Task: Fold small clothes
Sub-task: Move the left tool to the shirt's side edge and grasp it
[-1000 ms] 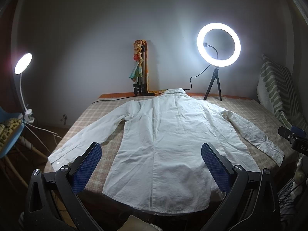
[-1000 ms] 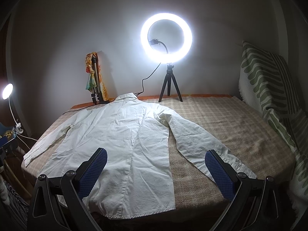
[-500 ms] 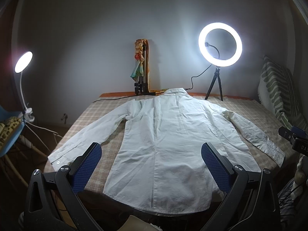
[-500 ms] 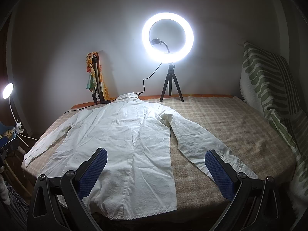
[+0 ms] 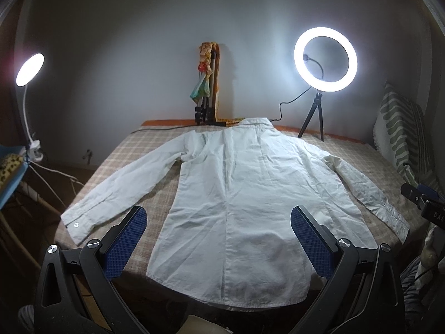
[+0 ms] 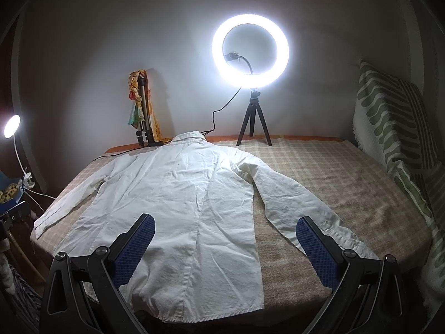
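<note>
One shirt [image 5: 239, 194], two gaping tongs [image 5: 218, 217]

The shirt [image 5: 239, 189] is creased matt white cloth; the bed [image 6: 347, 183] wears coarse checked fabric; each tool's pads [image 5: 126, 239] are blue, textured, on matt black plastic.

Hidden and cropped regions. Lower hem of the white shirt [image 5: 230, 222] hangs over the near bed [image 6: 347, 183] edge into shadow. Bottom frame edges crop the bodies of both grippers. The striped cushion [image 6: 389, 117] is cut by the right frame edge.
</note>
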